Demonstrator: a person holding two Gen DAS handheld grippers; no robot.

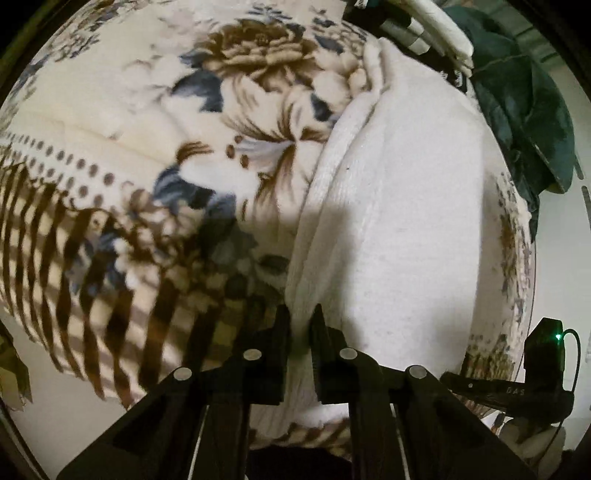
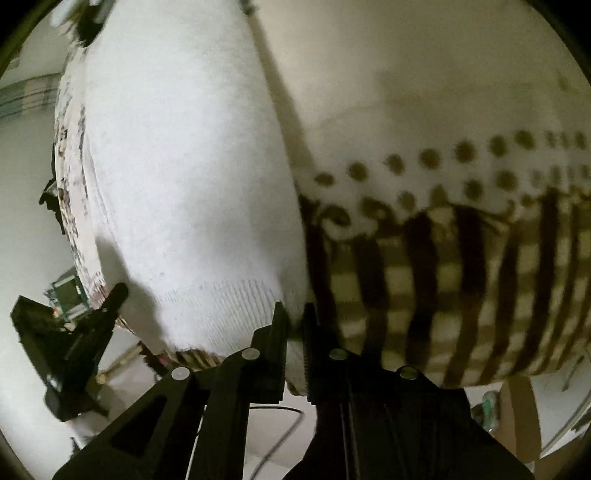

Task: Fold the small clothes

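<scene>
A white knitted garment lies on a floral blanket, with its ribbed edge along its left side. My left gripper is shut on the garment's near left edge. In the right wrist view the same white garment lies left of centre, its ribbed hem near me. My right gripper is shut on the hem's right corner. The other gripper shows at the lower left of that view, and at the lower right in the left wrist view.
The blanket has brown stripes and dots near its front edge. A dark green cloth and a pile of striped and white clothes lie at the far right. The pale floor shows past the blanket's edge.
</scene>
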